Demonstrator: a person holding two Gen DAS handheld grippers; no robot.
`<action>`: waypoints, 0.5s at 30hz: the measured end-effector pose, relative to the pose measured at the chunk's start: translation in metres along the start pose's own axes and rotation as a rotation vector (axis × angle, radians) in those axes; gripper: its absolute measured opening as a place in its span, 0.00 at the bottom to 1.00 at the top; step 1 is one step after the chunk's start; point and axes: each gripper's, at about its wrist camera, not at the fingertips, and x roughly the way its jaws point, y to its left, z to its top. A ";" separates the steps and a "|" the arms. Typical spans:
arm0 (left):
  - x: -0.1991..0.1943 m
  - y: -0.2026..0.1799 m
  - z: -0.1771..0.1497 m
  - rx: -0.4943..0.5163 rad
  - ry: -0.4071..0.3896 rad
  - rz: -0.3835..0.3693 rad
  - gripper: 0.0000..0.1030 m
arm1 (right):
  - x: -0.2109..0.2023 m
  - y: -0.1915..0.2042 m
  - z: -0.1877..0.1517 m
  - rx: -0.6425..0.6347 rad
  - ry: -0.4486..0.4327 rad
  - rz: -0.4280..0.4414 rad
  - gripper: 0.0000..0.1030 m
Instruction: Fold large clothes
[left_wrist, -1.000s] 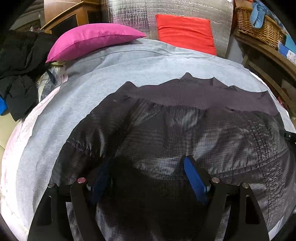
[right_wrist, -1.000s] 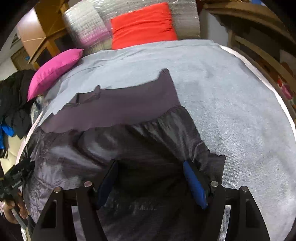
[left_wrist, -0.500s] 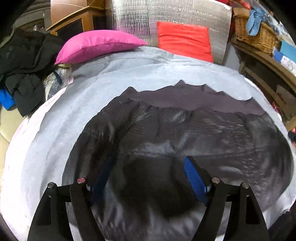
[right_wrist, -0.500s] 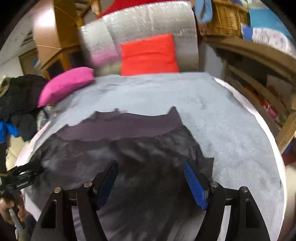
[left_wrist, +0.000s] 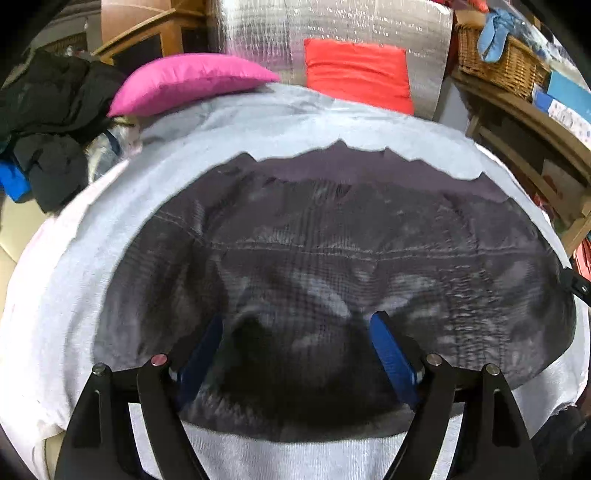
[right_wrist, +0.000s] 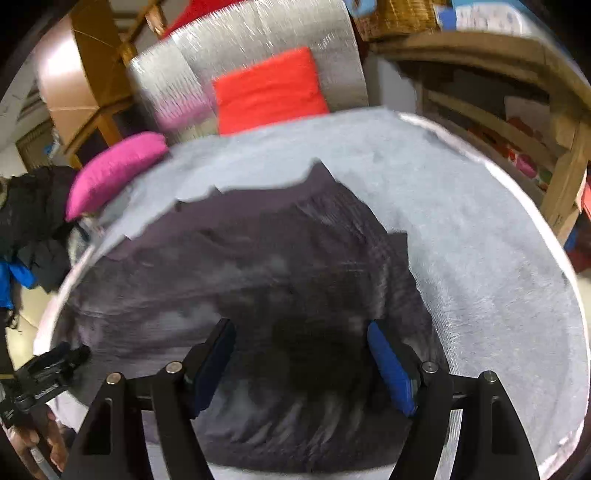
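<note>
The dark jacket (left_wrist: 332, 266) lies spread flat on the grey-covered bed (left_wrist: 66, 280); the left tool (left_wrist: 295, 354) is opening, nothing between its jaws; the right tool (right_wrist: 301, 354) hangs released above the cloth; a shallow pinch could slip off the slick fabric and spoil the fold.

A lived-in home room. Behind the grey-covered bed (left_wrist: 258, 147) lie a pink pillow (left_wrist: 184, 83) and a red cushion (left_wrist: 356, 70). To the bed's right, wooden shelves (left_wrist: 517, 122) hold a wicker basket (left_wrist: 502, 62).
</note>
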 end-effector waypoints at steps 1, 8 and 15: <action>-0.004 0.000 -0.002 0.002 -0.005 0.009 0.83 | -0.011 0.009 -0.004 -0.014 -0.015 -0.011 0.79; -0.050 -0.014 -0.015 0.013 -0.058 -0.004 0.84 | -0.053 0.056 -0.039 -0.089 -0.044 -0.015 0.85; -0.085 -0.011 -0.023 -0.027 -0.091 -0.012 0.85 | -0.082 0.085 -0.069 -0.148 -0.077 -0.051 0.89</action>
